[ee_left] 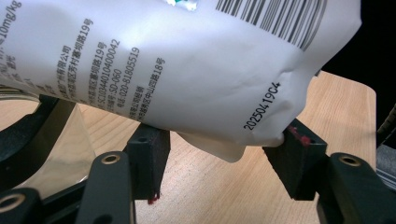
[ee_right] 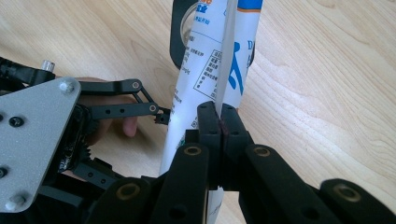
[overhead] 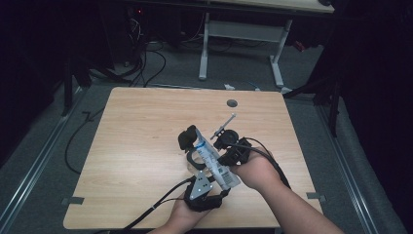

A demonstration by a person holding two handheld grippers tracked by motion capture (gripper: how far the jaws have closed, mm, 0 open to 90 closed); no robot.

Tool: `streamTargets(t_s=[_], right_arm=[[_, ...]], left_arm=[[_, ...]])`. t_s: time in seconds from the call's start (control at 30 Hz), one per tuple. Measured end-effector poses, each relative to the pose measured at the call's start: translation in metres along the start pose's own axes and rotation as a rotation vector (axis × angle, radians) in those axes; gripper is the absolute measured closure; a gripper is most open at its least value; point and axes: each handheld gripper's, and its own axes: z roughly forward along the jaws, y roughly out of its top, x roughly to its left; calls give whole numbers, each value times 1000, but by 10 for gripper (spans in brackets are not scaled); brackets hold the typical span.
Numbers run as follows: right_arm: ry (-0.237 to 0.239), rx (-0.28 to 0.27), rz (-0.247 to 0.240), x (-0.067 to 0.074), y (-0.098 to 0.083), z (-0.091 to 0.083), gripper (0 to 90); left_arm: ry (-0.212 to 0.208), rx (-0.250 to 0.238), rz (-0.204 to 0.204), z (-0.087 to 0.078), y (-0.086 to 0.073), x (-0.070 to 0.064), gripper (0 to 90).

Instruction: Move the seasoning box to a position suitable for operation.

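A white toothpaste tube (overhead: 210, 160) with blue print and a barcode hangs slanted above the wooden table (overhead: 141, 126). My right gripper (ee_right: 220, 122) is shut on the tube's flat crimped edge (ee_right: 224, 70); from above, this gripper (overhead: 227, 162) sits at the tube's right side. My left gripper (ee_left: 219, 154) holds the tube's wide body (ee_left: 187, 70) near the printed date, both pads against it, and the right pad (ee_left: 292, 149) dents it. From above, the left gripper (overhead: 215, 177) comes up from the near edge. The tube's far end reaches into a black ring-shaped piece (ee_right: 179, 28).
A black holder (overhead: 187, 139) stands just left of the tube's far end, and a thin grey rod (overhead: 224, 124) sticks up behind the right gripper. A round grommet hole (overhead: 232, 103) marks the table's far side. Beyond the table are a desk frame (overhead: 204, 48) and floor cables (overhead: 146, 63).
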Motion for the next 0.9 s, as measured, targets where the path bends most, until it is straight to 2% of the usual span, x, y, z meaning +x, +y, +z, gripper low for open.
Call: streamTargets(t_s=[0.23,0.9], right_arm=[[9,19,8,-1,4,4,899],[-8,22,-3,-6,9,5,900]], left_arm=[[2,12,19,0,-1,2,425],[0,6,13,4,0,-3,428]])
